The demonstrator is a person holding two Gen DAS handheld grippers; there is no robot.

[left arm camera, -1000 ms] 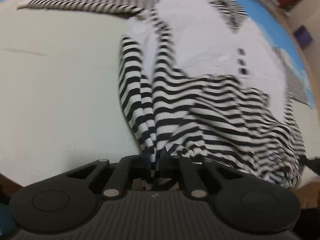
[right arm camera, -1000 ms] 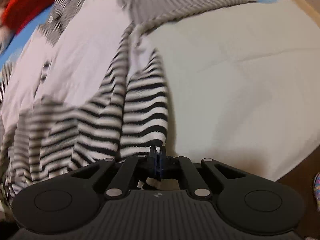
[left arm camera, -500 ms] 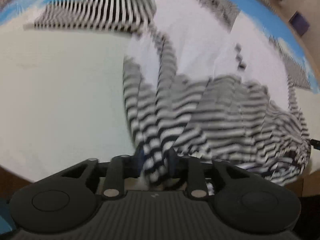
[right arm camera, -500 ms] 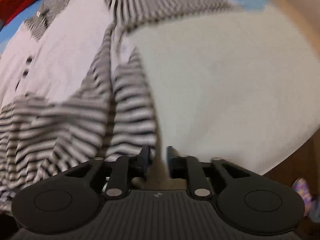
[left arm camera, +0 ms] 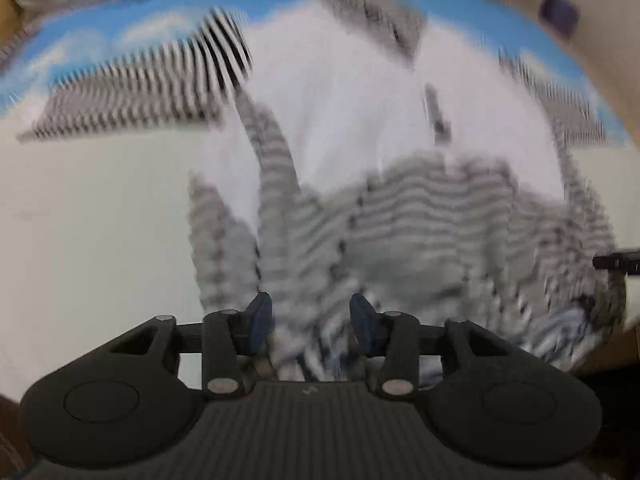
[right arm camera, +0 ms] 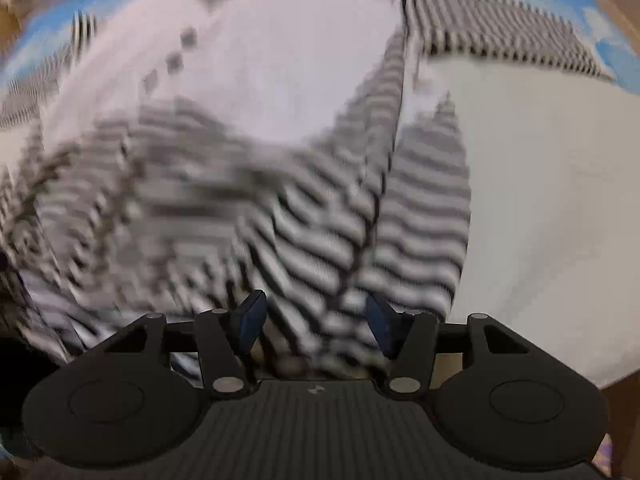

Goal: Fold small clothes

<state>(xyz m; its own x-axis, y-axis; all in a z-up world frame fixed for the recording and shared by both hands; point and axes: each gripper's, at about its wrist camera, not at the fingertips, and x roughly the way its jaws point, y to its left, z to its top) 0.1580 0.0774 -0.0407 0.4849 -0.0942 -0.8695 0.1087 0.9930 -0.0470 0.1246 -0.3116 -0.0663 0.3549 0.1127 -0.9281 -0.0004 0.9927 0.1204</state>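
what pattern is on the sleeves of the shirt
Black and white stripes on the sleeve; the shirt chest is plain white. Clearest in the right wrist view.

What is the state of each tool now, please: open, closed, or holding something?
Left tool: open, holding nothing; the striped shirt lies loose between its fingers.
Right tool: open, holding nothing.

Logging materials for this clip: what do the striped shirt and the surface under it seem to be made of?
Striped shirt: soft knit fabric, likely cotton jersey, matte; it bunches and drapes in folds, though the frames are blurred. White surface: smooth matte cloth, probably a sheet; faint creases show. Both grippers are open.
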